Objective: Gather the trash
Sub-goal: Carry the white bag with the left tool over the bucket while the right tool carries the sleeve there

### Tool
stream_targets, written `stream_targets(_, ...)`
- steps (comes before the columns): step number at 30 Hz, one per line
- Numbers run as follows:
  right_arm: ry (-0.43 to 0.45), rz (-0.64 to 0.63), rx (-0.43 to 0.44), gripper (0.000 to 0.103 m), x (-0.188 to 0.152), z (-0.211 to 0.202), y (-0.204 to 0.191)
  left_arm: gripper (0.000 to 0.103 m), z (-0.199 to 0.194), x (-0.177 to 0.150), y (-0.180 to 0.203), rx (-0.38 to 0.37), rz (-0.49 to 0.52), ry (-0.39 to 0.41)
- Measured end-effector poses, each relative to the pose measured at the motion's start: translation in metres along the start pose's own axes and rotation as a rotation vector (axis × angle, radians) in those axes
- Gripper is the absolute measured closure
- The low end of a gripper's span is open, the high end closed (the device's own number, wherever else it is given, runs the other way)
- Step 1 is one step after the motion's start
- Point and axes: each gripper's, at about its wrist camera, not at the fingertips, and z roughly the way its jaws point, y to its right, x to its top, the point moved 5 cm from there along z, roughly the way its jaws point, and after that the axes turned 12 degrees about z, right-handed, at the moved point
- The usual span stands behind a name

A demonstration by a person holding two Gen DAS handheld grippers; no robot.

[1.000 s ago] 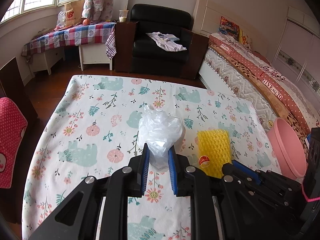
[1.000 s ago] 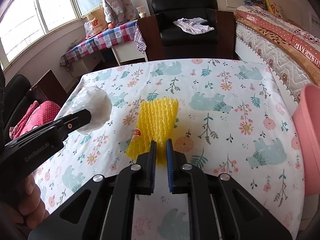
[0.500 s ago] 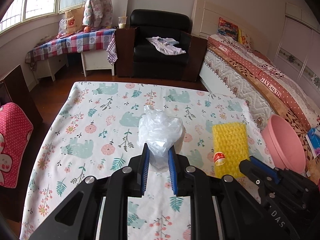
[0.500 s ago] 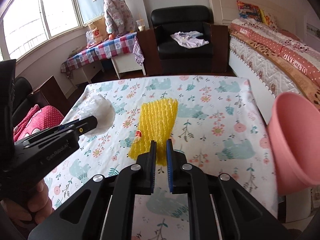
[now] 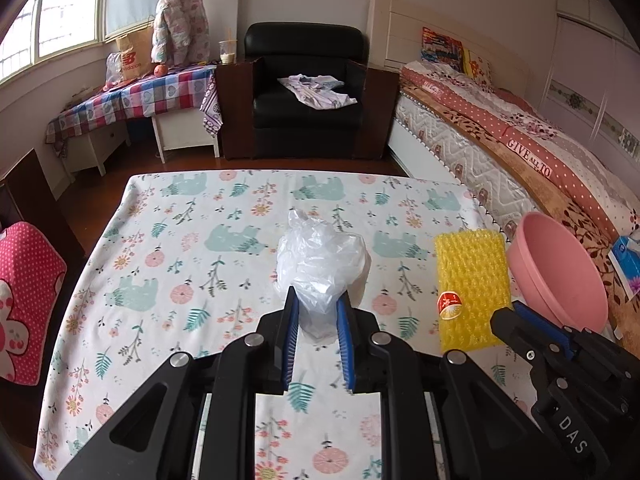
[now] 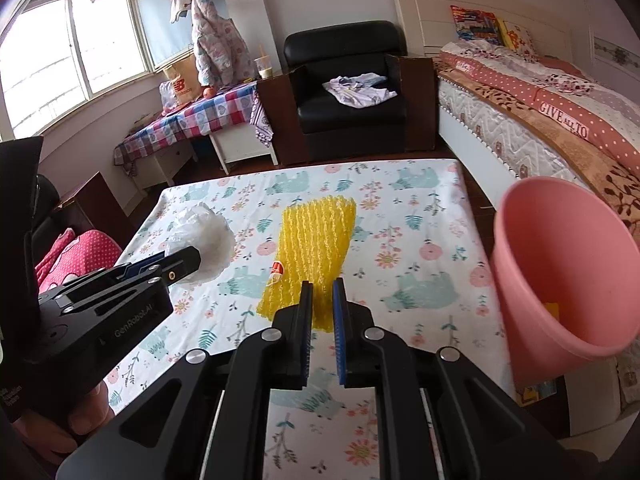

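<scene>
Crumpled clear plastic bag [image 5: 320, 258] and yellow foam fruit net [image 6: 314, 248], both lifted off the table [image 5: 168, 240] with the floral bear-print cloth. Bag pinched low down between the blue pads of the left gripper [image 5: 317, 312], bulging out above the fingertips. Net nipped by its near end in the right gripper [image 6: 323, 300], jaws pressed almost together on the thin mesh, a small red-and-white sticker [image 6: 277, 269] showing at its left edge. Pink bin [image 6: 560, 264] standing off the table's right edge, beside the bed [image 6: 560, 120], tilted mouth toward the grippers, something yellow already glimpsed inside. Cloth looking bare of further litter in both views, near edge hidden behind the grippers. By the look of it, picking-up finished for these two pieces; carrying across and dropping into the bin not yet done, net nearer to it than bag.
</scene>
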Motion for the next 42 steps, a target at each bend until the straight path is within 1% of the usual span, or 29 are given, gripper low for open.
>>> stream_targets(25,0.126,0.168,-0.123,0.093,0.025,-0.047,0.098,0.086,-0.007,0.033,0.098,-0.075,0.165,0.056)
stream_targets(31,0.149,0.209,-0.162,0.093,0.029,-0.055,0.121,0.086,-0.008,0.043,0.126,-0.106,0.204,0.072)
stream_targets(42,0.170,0.263,-0.229,0.093,0.029,-0.067,0.160,0.086,0.000,0.053,0.178,-0.168,0.268,0.073)
